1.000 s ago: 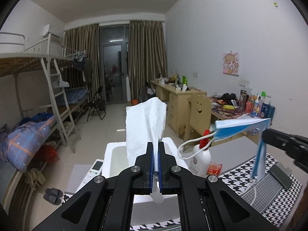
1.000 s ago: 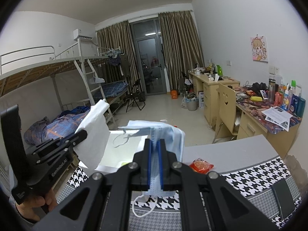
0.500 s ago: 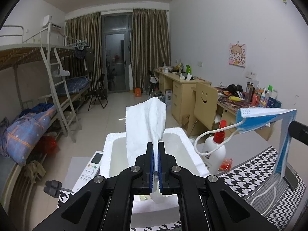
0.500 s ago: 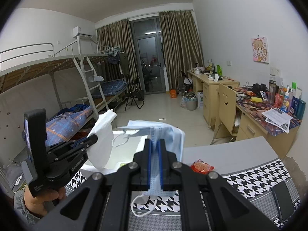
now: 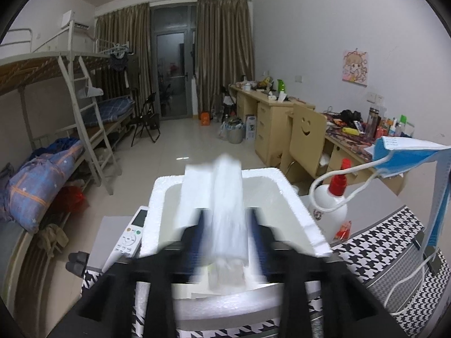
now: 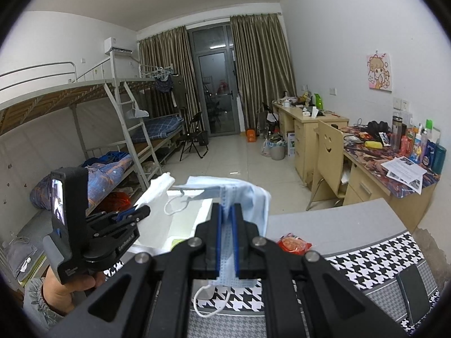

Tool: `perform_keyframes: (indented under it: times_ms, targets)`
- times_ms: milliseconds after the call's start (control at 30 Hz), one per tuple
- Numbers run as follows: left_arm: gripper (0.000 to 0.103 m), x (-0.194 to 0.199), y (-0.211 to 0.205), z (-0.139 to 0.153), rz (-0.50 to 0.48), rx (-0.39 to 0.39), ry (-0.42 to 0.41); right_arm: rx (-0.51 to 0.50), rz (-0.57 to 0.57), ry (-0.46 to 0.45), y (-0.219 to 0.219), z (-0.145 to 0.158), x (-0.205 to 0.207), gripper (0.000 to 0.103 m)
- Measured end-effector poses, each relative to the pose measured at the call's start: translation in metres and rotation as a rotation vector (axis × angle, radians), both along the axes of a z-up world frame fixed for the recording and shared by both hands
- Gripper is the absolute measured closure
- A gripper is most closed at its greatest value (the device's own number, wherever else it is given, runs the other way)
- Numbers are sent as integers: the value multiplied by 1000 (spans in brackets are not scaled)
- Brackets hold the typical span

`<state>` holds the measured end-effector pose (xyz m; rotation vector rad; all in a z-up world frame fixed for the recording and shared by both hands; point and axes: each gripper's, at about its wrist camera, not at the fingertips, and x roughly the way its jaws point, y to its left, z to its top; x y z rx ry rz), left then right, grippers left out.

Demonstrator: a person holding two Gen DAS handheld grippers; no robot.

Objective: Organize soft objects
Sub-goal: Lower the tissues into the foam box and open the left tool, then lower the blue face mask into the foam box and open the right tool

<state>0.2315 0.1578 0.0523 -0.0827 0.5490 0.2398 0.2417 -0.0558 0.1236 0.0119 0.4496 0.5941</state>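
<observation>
My left gripper (image 5: pixel 225 225) hovers over the white foam box (image 5: pixel 293 205), and its jaws are opening. A white tissue (image 5: pixel 222 197) stands blurred between the parted pads, which no longer press on it. In the right wrist view the left gripper (image 6: pixel 141 212) is at the left with the tissue (image 6: pixel 157 205) hanging over the box (image 6: pixel 188 219). My right gripper (image 6: pixel 227 211) is shut on a blue face mask (image 6: pixel 251 197), held above the table to the right of the box. The mask (image 5: pixel 406 157) also shows at the right of the left wrist view, ear loops dangling.
A white remote control (image 5: pixel 131 233) lies left of the box. To the box's right stands a white bottle with a red cap (image 5: pixel 332 205). A red snack packet (image 6: pixel 294 243) and a dark phone (image 6: pixel 413 293) lie on the houndstooth cloth (image 6: pixel 366 259). A hand (image 6: pixel 70 284) holds the left gripper.
The left gripper sank closer over the foam box and its jaws went from shut on the tissue to parted; the tissue is now blurred between them. The right gripper and mask held still.
</observation>
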Motion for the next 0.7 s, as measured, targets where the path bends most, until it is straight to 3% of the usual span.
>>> perform_keyframes:
  times_ms: [33,200,533,700]
  targets:
    - [27,-2,2,0,11,-3,-6,-1,0,1,1,0,0,94]
    - [12,-10,10,4,62,9,-30,-4,0,2,2,-1,3,94]
    - [1,-36,19,14,115,19,-71,-16,36,7,18,-1,8,94]
    - [1,-53,21,20,139,46,-95,-20,68,15,31,0,11,94]
